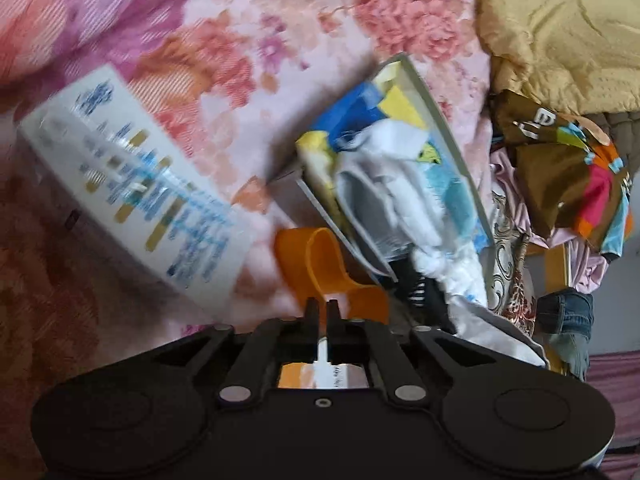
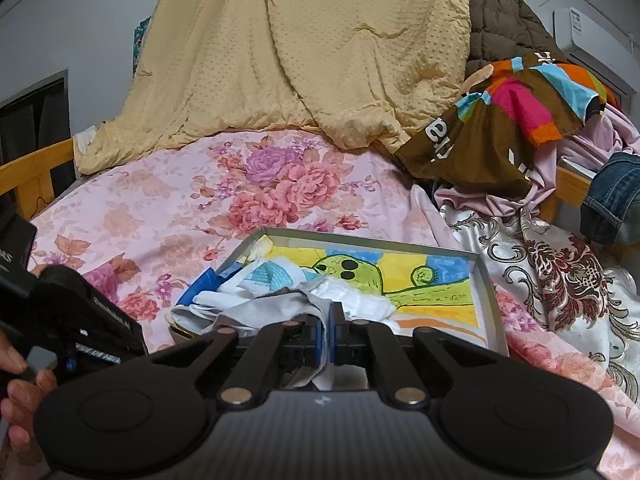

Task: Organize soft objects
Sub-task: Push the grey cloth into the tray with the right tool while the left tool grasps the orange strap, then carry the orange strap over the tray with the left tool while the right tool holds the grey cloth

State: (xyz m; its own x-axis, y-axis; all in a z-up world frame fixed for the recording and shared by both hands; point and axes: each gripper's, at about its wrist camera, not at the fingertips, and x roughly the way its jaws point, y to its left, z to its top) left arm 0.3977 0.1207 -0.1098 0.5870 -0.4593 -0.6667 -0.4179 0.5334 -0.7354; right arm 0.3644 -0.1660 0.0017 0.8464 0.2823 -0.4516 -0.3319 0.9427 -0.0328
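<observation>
Floral bedsheet (image 2: 168, 216) is covering bed w/ yellow quilt (image 2: 304, 52) piled behind; right hand-held gripper (image 2: 331, 312) is pinching white cloth (image 2: 360, 300) over tray (image 2: 490, 292); left hand-held gripper (image 1: 322, 308) is sitting clenched, nothing visible btwn tips.

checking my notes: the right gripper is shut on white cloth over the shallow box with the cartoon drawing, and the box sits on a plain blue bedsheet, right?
Not quite. The right gripper is shut on the white cloth over the shallow box, but the bedsheet is pink with a floral print, not plain blue. The right wrist view shows this.
</observation>
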